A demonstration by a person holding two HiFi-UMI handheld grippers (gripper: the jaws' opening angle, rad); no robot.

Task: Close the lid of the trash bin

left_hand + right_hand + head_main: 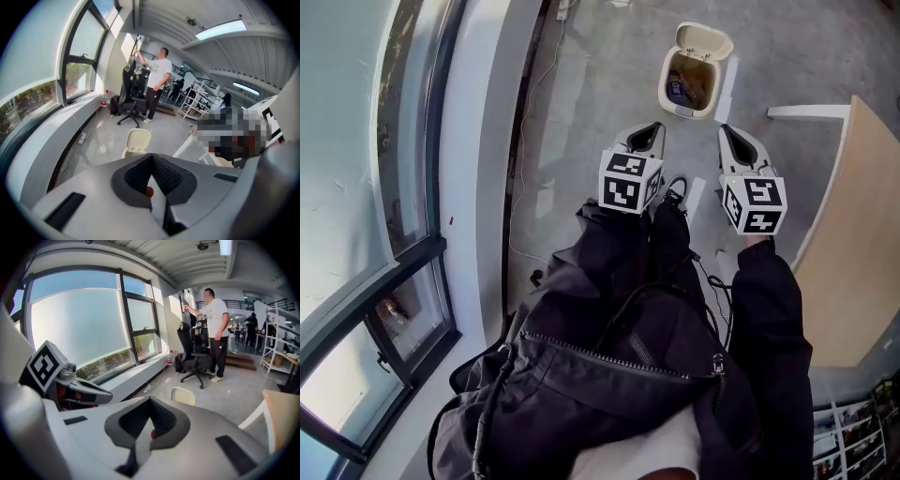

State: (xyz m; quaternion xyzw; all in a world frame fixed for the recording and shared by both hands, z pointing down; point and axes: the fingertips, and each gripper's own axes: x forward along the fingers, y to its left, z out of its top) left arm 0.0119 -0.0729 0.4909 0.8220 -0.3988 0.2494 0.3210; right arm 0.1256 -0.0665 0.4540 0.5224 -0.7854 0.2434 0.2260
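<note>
Trash bin (668, 89) stands on the grey floor (600, 84), its lid (705, 41) raised at the far side. Contents are dark and indistinct. In both gripper views only the lid shows past the jaws. Left gripper (652, 129) and right gripper (725, 131) hang on the bin's near side, apart from it, both pinched together and empty.

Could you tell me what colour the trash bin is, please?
The trash bin is cream, clearest in the head view.

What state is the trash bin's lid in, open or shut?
Open. In the head view the lid stands raised behind the mouth of the trash bin, whose inside shows, with something dark in it.
</note>
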